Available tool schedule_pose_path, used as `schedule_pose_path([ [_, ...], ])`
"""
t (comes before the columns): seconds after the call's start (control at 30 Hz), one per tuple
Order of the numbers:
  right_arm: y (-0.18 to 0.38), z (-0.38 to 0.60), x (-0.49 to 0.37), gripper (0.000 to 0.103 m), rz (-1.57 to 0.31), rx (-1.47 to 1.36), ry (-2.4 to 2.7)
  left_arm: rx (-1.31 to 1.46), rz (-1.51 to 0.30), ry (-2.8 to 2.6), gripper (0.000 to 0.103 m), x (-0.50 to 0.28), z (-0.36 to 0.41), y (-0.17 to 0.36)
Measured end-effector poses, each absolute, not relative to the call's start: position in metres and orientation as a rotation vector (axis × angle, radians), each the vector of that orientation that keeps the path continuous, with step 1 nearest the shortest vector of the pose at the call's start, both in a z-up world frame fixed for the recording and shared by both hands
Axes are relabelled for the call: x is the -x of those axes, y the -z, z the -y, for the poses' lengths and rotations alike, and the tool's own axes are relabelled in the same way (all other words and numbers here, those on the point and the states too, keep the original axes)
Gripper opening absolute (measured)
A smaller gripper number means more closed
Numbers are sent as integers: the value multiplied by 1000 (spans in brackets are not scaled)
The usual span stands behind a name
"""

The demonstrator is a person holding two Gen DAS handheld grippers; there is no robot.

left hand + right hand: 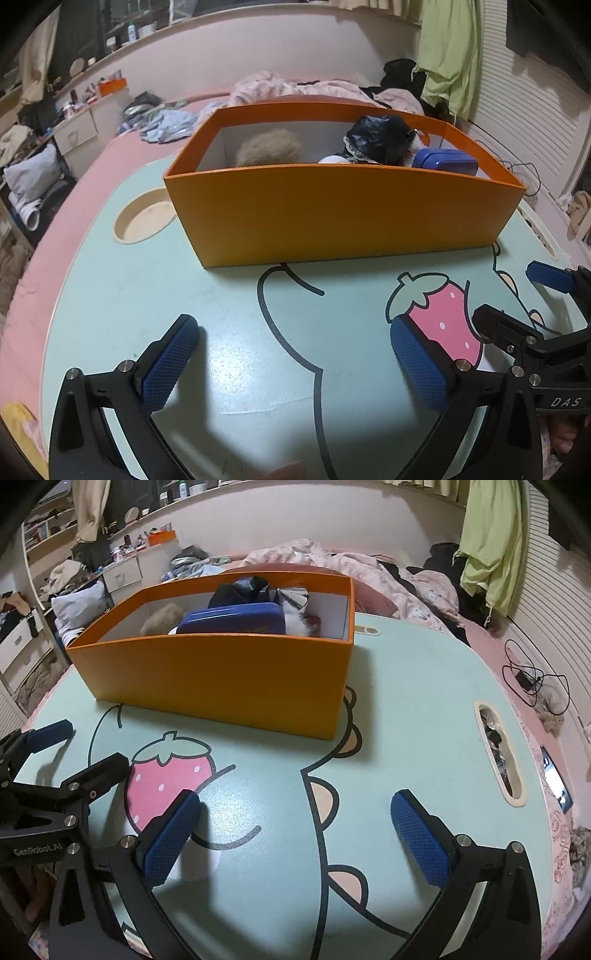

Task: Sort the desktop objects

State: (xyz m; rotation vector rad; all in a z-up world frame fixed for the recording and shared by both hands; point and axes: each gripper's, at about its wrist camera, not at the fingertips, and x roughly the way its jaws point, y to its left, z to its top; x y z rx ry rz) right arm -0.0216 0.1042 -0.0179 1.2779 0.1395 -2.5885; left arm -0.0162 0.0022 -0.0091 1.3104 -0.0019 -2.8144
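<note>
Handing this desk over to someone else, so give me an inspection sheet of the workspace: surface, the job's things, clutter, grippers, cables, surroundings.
Surface: mint lap table with printed strawberry cartoon; bare apart from the box.
Job's things: orange box stands on the table; inside are a blue case, a black bag and a beige fluffy item.
Clutter: small items in the table's side slot; round cup recess holds nothing.
Grippers: left gripper and right gripper both open, nothing between the fingers.
Cables: black cord and adapter on the bed.
Surroundings: bed with rumpled pink bedding, green garment hanging, crowded shelves.
</note>
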Motion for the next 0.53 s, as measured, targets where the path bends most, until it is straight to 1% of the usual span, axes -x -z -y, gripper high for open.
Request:
schedule_pose_path([
  [0.53, 18, -104, 22, 103, -139, -1278, 2588, -1309, 3, 2818, 103, 19, -3, 8],
])
